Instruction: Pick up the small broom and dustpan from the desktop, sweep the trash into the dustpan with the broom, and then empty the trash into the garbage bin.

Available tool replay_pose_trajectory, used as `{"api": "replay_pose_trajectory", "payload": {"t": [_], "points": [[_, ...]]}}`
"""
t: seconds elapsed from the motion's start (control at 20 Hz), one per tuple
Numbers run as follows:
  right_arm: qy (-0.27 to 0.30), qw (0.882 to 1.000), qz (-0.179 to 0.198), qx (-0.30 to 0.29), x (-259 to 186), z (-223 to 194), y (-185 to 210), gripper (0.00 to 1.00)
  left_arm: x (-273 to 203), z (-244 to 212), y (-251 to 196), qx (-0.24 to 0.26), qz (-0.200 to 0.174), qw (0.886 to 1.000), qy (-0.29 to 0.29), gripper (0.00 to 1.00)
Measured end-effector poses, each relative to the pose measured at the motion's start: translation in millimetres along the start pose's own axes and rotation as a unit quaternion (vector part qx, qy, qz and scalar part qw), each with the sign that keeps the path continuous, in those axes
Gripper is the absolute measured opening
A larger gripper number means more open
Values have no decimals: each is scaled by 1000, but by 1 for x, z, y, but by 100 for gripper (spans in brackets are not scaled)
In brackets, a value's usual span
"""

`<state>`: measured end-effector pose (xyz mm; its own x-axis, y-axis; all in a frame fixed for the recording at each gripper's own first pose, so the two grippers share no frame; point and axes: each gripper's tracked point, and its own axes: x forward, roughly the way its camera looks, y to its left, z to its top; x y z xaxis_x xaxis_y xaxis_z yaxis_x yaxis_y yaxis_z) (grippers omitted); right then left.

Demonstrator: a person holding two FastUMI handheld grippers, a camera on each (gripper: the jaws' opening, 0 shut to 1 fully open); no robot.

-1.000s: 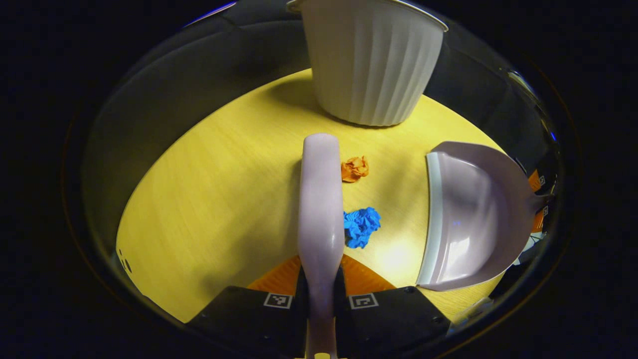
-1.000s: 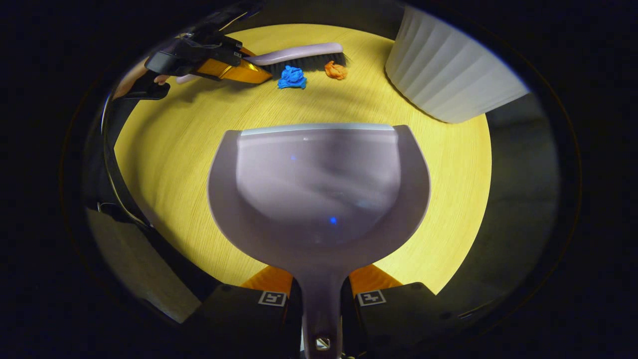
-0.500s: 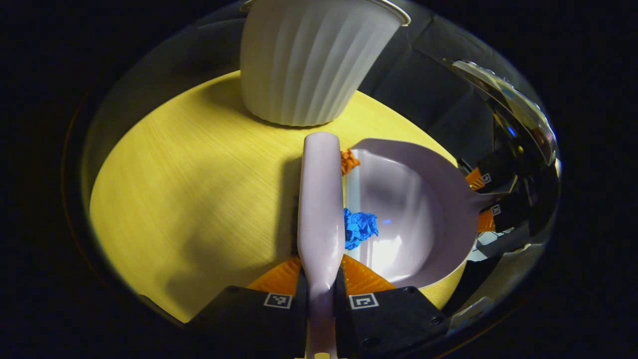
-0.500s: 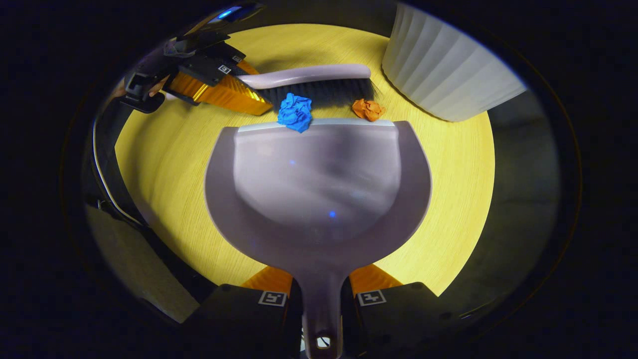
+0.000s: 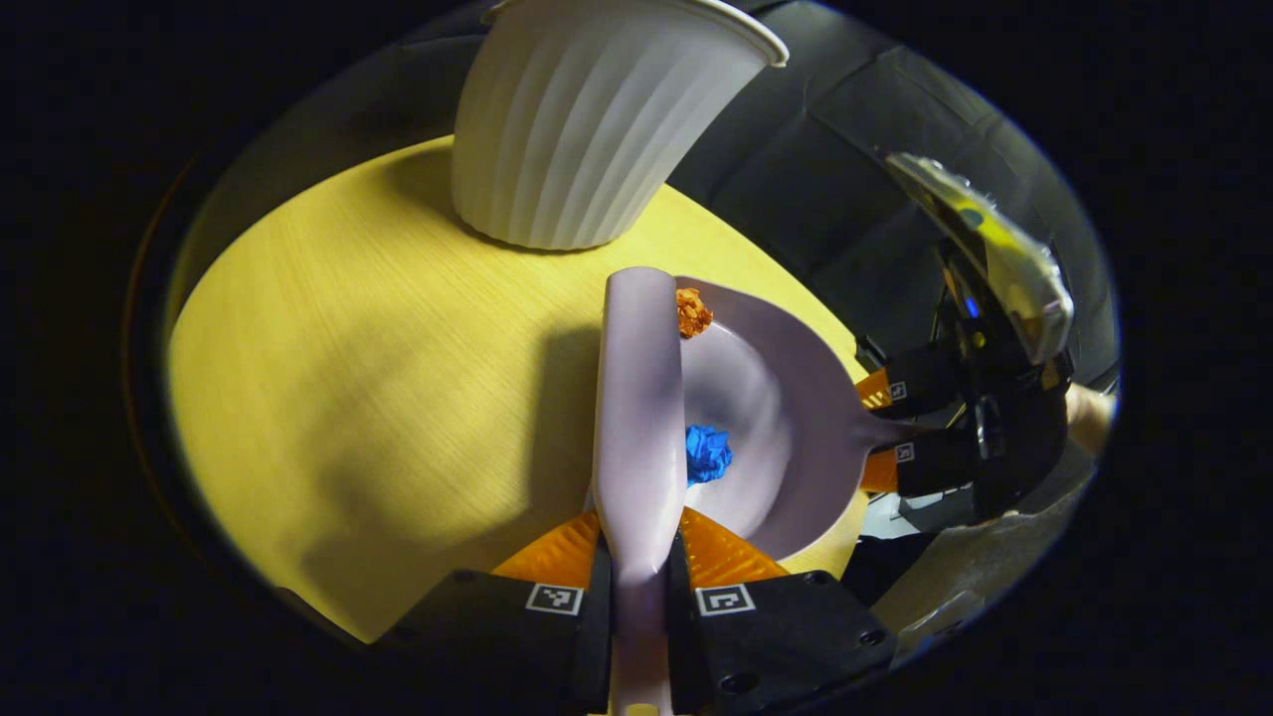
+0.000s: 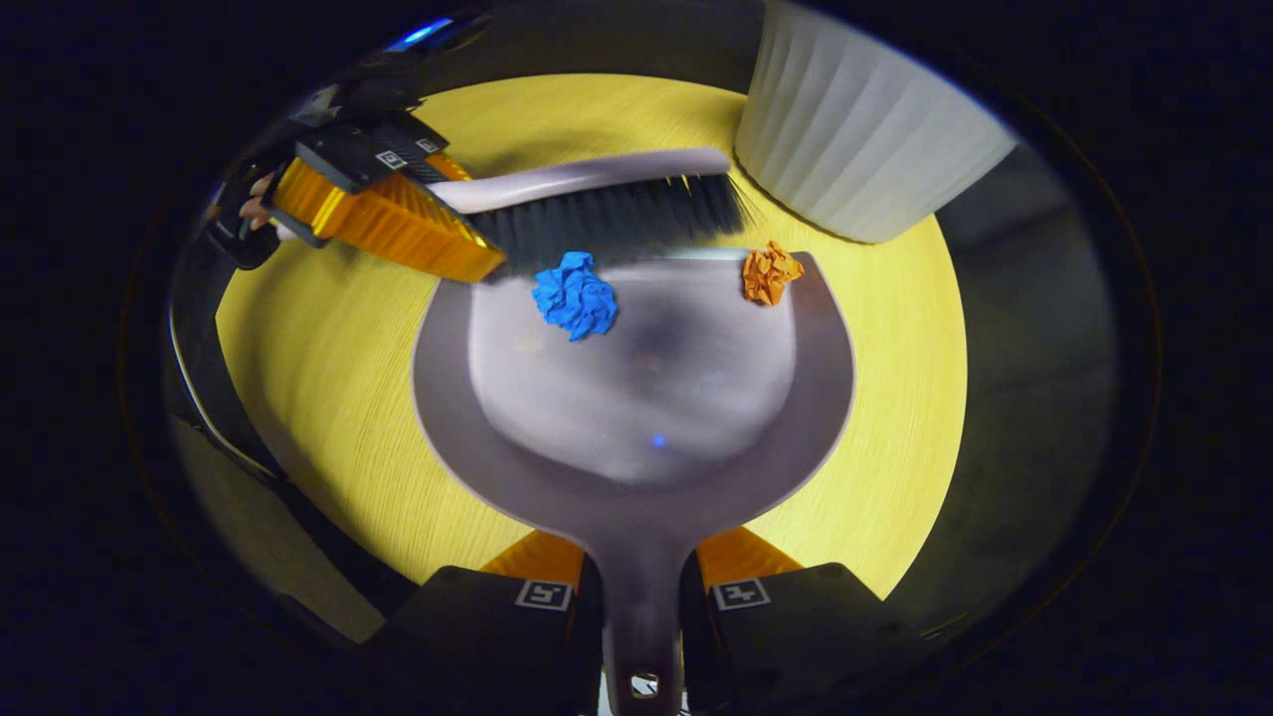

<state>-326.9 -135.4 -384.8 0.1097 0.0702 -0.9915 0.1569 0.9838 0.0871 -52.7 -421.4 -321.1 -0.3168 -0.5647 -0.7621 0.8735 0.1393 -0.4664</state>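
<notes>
My left gripper [image 5: 638, 587] is shut on the handle of the pale lilac broom [image 5: 637, 398]. In the right gripper view the broom [image 6: 597, 194] lies across the front lip of the dustpan [image 6: 636, 398], black bristles down, with the left gripper [image 6: 373, 204] at its handle end. My right gripper [image 6: 641, 607] is shut on the dustpan's handle. A crumpled blue paper ball [image 6: 574, 296] and an orange one [image 6: 770, 273] lie inside the pan, just past the lip. In the left gripper view the blue ball [image 5: 707, 452] and orange ball [image 5: 691, 311] sit in the dustpan [image 5: 776, 428] right of the broom.
A white ribbed garbage bin [image 5: 587, 119] stands on the yellow wooden table [image 5: 378, 378] beyond the broom; it sits at the upper right in the right gripper view [image 6: 855, 149]. A hand [image 5: 1089, 418] holds the right gripper. Dark booth wall surrounds the table.
The broom has swept both paper balls over the lip and into the dustpan. Broom and dustpan have closed together, and the bin has shifted left in both views.
</notes>
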Motion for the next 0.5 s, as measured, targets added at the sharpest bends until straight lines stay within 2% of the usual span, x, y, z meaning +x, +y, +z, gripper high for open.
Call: {"api": "replay_pose_trajectory", "payload": {"t": [0.05, 0.25, 0.4, 0.5], "points": [[-10, 1000, -3, 11, 0, -1, 1, 36, -10, 2, 1, -5, 5, 1000, -13, 27], [-17, 998, -20, 59, -3, -1, -1, 36, -42, -3, 19, -19, 59, 996, -65, 27], [-22, 995, -38, 92, -14, 2, -10, 36, -61, -24, 48, -32, 140, 986, -85, 27], [-23, 993, -52, 107, -28, 4, -16, 36, -75, -32, 73, -39, 177, 980, -87, 25]]}}
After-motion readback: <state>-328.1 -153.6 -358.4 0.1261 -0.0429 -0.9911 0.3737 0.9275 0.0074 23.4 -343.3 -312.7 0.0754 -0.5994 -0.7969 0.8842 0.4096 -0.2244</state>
